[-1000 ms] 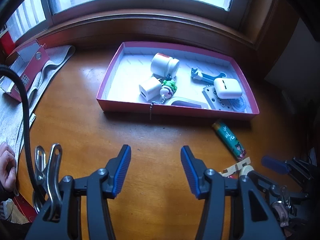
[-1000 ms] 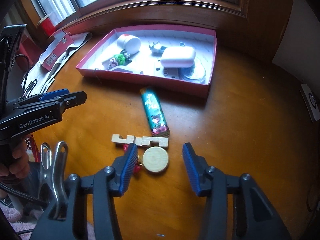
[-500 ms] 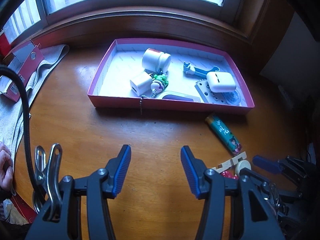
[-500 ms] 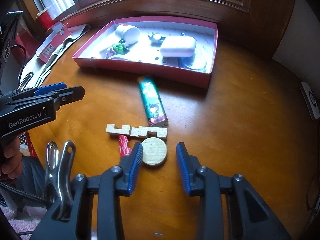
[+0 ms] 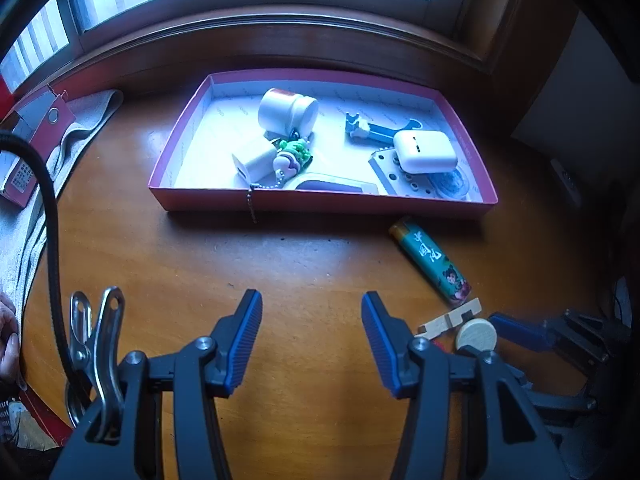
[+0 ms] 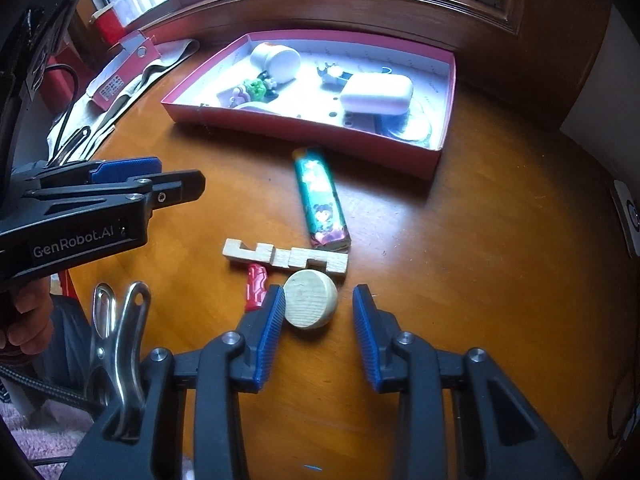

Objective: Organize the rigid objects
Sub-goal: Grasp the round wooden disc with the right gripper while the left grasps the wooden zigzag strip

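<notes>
The right gripper (image 6: 318, 312) had closed in over the past second on the wooden disc (image 6: 310, 299): its fingers had narrowed from a wide spread and come forward until the left finger (image 6: 272, 316) sat against the disc's edge, while the other finger stood a little apart from it on the far side. The fingers were partly open and not yet gripping anything. The disc lay flat on the tabletop (image 6: 480, 280), touching the notched wooden block (image 6: 286, 257) beyond it and just beside a small red piece (image 6: 256, 285). A green printed tube (image 6: 320, 200) lay between that cluster and the pink tray (image 6: 304, 124), its near end against the block.

The left gripper (image 5: 312, 340) hovered over bare tabletop with its fingers wide apart and empty, having kept much the same pose while its view drifted slightly. In its camera the tray already held a white jar (image 5: 286, 112), a white charger cube (image 5: 252, 160), a green keychain charm (image 5: 294, 156), a white earbud case (image 5: 424, 152) and a blue tool (image 5: 380, 130).

The narrowing suggested the disc was the next item to be picked up for the tray. Since the fingers were off-centre on it, closing further might nudge the disc sideways before it was held, and could disturb the block it touched.
</notes>
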A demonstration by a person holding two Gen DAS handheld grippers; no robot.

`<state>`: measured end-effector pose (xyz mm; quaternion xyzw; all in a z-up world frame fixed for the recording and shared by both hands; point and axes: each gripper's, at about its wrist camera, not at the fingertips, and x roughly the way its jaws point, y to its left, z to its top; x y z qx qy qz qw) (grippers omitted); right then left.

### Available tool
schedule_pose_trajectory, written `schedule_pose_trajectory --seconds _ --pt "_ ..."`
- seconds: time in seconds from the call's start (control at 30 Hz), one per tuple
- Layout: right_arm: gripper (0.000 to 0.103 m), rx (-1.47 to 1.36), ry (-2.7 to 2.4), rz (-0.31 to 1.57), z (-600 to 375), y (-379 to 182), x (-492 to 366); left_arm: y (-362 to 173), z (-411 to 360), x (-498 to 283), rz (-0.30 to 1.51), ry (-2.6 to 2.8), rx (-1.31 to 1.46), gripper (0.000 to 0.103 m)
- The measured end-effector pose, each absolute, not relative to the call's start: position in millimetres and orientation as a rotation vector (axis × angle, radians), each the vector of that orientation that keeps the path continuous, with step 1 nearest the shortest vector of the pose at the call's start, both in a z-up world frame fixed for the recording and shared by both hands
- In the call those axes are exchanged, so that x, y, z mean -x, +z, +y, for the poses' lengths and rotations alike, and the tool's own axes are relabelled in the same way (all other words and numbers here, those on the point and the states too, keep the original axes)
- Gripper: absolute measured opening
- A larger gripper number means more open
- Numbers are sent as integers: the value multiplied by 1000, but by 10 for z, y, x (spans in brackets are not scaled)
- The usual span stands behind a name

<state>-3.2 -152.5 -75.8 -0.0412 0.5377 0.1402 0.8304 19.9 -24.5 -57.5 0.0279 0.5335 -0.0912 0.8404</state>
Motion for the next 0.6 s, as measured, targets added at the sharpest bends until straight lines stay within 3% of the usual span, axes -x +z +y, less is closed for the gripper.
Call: schedule_pose_trajectory --seconds 0.2,0.27,0.6 --pt "34 112 301 1131 -1549 -780 12 -580 -256 -165 1135 -181 -52 54" --pt "14 107 304 1133 -1590 -783 5 -590 -270 -158 1142 -178 -46 54" --pt "13 67 271 1102 -2010 -648 59 -575 -485 -48 1171 -201 -7 54"
